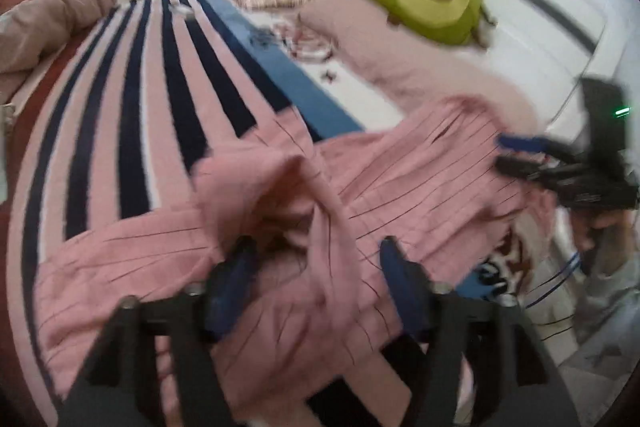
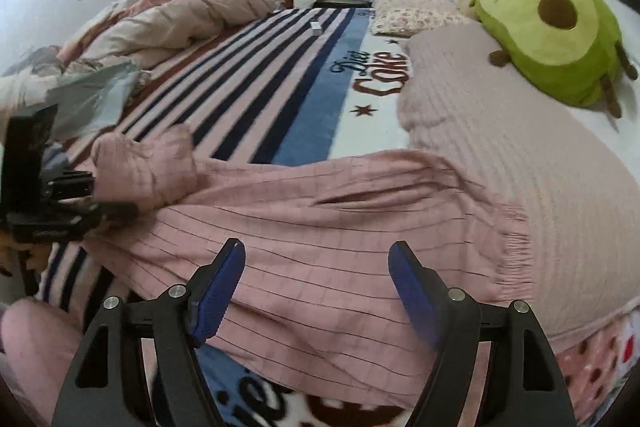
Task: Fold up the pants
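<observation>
The left gripper (image 1: 316, 259) gapes wide over a bunched leg of the pants (image 2: 320, 227), gripping nothing. The right gripper (image 2: 316, 263) hovers equally wide. Pants sprawl on the blanket (image 2: 280, 67) (mostly unfolded); folding barely begun.

The pants (image 2: 320, 227) are pink, of a soft fabric crossed by thin dark lines in a loose grid. They lie spread across the bed, partly flat and partly rumpled. In the right wrist view the elastic, gathered waistband (image 2: 516, 247) is at the right, lying against a pale pink pillow, and the body of the garment runs leftward over the striped blanket. A long crease or slit shows in the upper middle of the fabric. At the far left the leg end (image 2: 148, 167) is doubled back into a raised, bunched fold. In the left wrist view that fold (image 1: 288, 195) stands up as a hollow ridge, blurred.
</observation>
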A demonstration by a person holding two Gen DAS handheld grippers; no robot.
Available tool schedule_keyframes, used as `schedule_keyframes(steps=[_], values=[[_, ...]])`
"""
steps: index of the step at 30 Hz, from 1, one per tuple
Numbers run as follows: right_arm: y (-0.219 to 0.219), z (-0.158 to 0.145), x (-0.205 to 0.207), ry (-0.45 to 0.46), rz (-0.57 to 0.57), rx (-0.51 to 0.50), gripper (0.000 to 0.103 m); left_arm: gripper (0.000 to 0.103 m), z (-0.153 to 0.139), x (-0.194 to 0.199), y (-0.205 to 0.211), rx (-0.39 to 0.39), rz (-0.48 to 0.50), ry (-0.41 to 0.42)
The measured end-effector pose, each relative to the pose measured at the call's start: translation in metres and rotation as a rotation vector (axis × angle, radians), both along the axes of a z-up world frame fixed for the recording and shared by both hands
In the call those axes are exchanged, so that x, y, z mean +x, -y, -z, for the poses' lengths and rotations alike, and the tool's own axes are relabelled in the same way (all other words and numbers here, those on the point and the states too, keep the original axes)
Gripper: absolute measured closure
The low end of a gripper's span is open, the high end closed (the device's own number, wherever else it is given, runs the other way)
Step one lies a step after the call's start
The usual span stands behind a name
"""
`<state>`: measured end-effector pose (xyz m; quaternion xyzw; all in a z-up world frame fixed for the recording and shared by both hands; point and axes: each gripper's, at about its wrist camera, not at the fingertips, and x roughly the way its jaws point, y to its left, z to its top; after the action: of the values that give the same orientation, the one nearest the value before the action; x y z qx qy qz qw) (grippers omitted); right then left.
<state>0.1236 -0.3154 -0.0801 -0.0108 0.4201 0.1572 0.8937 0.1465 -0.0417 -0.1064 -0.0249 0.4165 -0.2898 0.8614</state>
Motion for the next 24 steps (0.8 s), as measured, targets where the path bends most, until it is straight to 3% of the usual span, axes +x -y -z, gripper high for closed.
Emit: schedule_keyframes(steps=[2, 4, 7, 11, 15, 16, 18, 20, 21, 24], values=[[-0.013, 0.0, 0.005, -0.001, -0.034, 0.064, 0.032, 0.042, -0.012, -0.012, -0.023, -0.016, -0.051, 0.028], [-0.033, 0.002, 0.011, -0.006, -0.077, 0.123, 0.032, 0.042, -0.019, -0.025, -0.047, 0.022, -0.132, 0.068], [-0.067, 0.007, 0.02, -0.008, -0.135, 0.18, 0.026, 0.042, -0.009, -0.041, -0.081, 0.085, -0.242, 0.074], [-0.125, 0.017, 0.033, -0.027, -0.223, 0.266, 0.021, 0.042, 0.015, -0.053, -0.109, 0.078, -0.319, 0.047], [-0.171, 0.03, 0.042, 0.012, -0.199, 0.134, 0.021, 0.042, 0.035, -0.054, -0.117, 0.038, -0.325, 0.018], [-0.175, 0.034, 0.044, 0.027, -0.161, 0.098, 0.024, 0.042, 0.038, -0.056, -0.118, 0.043, -0.328, 0.02], [-0.167, 0.038, 0.045, 0.059, -0.065, 0.077, 0.042, 0.042, 0.044, -0.058, -0.118, 0.042, -0.326, 0.017], [-0.147, 0.043, 0.042, 0.05, 0.0, 0.114, 0.087, 0.042, 0.048, -0.062, -0.118, 0.048, -0.323, 0.015], [-0.138, 0.045, 0.04, 0.032, 0.013, 0.137, 0.097, 0.042, 0.049, -0.063, -0.118, 0.056, -0.324, 0.017], [-0.111, 0.056, 0.026, -0.023, 0.055, 0.18, 0.099, 0.042, 0.05, -0.064, -0.119, 0.073, -0.334, 0.016]])
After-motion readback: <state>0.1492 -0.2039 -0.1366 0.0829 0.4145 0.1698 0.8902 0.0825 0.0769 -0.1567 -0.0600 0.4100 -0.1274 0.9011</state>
